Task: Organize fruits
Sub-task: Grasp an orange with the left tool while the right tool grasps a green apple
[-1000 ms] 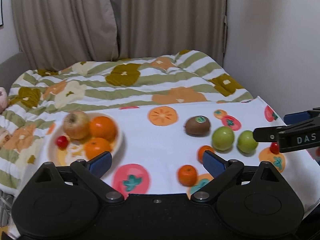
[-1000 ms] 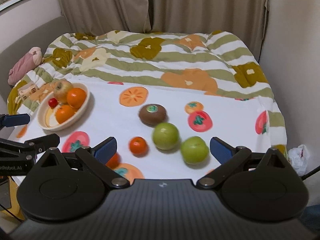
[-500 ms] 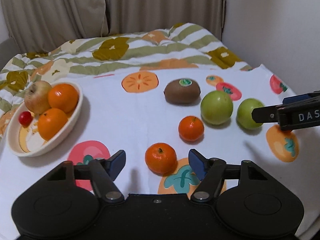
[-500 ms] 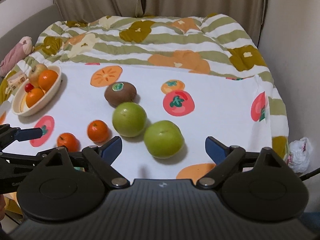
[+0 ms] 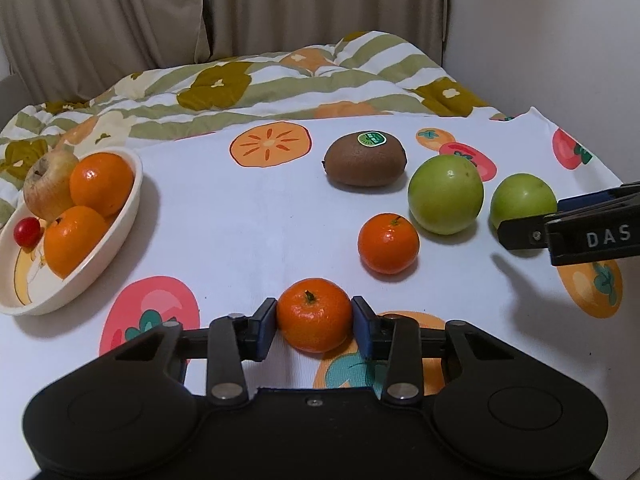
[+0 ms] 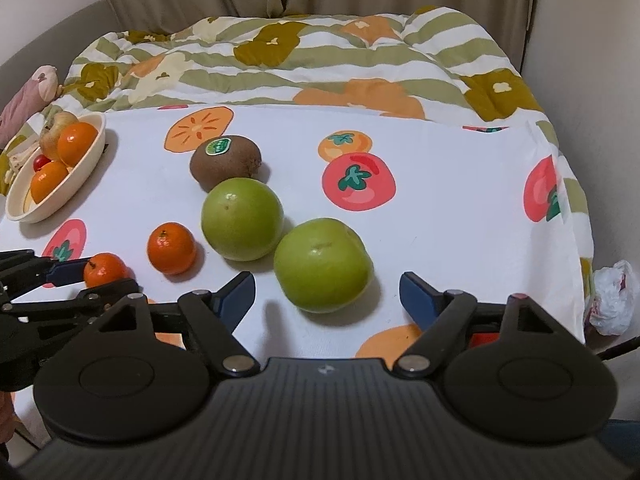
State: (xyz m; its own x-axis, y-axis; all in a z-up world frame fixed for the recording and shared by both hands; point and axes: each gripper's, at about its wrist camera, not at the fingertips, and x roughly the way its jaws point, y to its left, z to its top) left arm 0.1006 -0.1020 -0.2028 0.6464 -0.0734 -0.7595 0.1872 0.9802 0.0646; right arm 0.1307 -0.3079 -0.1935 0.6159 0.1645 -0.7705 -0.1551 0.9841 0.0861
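Observation:
On the fruit-print white cloth [image 5: 240, 220], my left gripper [image 5: 314, 322] has its jaws closing, and both pads touch a small tangerine [image 5: 314, 312]. From the right wrist view, the same left gripper [image 6: 94, 280] has that tangerine [image 6: 105, 269] in it. My right gripper [image 6: 326, 292] is closing with a green apple [image 6: 322, 264] between its jaws, and gaps show on both sides. A second green apple [image 6: 241, 219], a kiwi [image 6: 225, 162] and another tangerine [image 6: 171, 248] lie loose. The cream bowl [image 5: 120, 236] at left holds an apple, two oranges and a cherry tomato.
A striped floral quilt [image 6: 320, 56] covers the bed behind the cloth, with curtains beyond it. A wall stands close on the right. A white plastic bag [image 6: 610, 304] lies past the cloth's right edge. A pink soft thing [image 6: 28, 100] rests at far left.
Both grippers came down and closer to the cloth. The left jaws closed in around the near tangerine. The right jaws narrowed a little around the near green apple.

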